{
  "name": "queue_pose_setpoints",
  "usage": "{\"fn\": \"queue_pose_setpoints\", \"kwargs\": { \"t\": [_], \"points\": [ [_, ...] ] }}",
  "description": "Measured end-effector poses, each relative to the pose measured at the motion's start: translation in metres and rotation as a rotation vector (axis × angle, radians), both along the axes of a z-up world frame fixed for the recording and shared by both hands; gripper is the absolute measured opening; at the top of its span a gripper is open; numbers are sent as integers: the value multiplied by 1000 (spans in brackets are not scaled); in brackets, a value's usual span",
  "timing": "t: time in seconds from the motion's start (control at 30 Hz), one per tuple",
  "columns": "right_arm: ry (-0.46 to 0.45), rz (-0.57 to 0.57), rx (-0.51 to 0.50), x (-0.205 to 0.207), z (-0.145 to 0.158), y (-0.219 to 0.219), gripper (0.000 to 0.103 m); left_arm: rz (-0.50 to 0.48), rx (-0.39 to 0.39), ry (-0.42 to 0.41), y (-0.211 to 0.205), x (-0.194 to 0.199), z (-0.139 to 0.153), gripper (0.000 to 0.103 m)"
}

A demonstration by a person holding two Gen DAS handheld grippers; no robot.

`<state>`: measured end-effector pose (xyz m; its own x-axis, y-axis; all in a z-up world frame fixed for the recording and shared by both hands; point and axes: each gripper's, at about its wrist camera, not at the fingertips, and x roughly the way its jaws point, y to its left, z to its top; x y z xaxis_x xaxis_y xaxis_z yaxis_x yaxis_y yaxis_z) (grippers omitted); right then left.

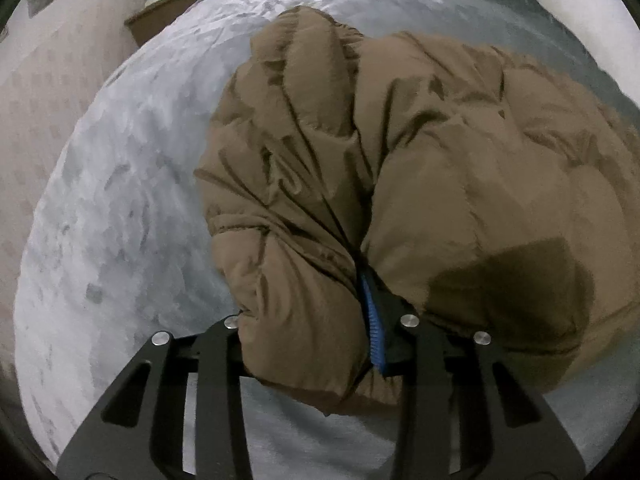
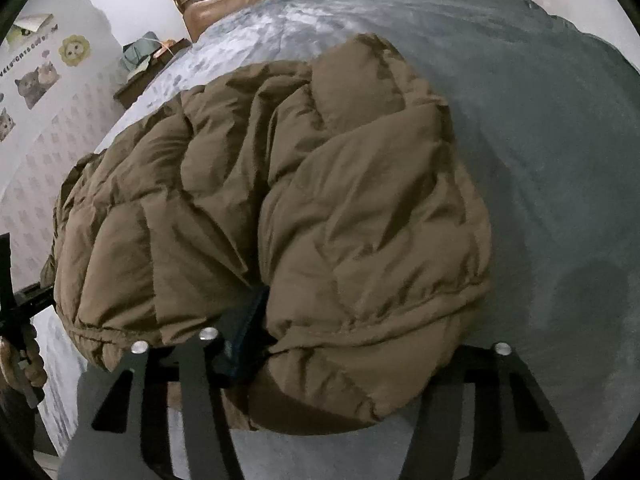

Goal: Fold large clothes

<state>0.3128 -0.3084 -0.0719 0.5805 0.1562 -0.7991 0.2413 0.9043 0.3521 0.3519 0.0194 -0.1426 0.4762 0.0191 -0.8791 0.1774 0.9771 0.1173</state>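
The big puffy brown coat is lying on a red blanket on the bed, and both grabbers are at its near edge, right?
Not quite: the blanket is grey-blue, not red, as the left wrist view shows. The rest holds: the puffy brown coat lies on it on the bed, with the left gripper and right gripper at its near edge.
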Motion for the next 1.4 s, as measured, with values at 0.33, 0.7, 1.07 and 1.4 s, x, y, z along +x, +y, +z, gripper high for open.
{"fn": "queue_pose_setpoints", "kwargs": {
  "t": [0.33,0.7,1.07,1.4],
  "points": [
    [72,125,-213,13,27,26,35,-64,120,16,-36,12,16,27],
    [13,198,-452,6,82,50,23,-87,160,-14,-75,4,57,18],
    [-150,222,-638,-111,147,70,18,-88,126,-137,-75,-117,112,17],
    [-27,260,-650,-193,97,71,19,-110,158,-114,-82,-206,82,18]
  ]
}}
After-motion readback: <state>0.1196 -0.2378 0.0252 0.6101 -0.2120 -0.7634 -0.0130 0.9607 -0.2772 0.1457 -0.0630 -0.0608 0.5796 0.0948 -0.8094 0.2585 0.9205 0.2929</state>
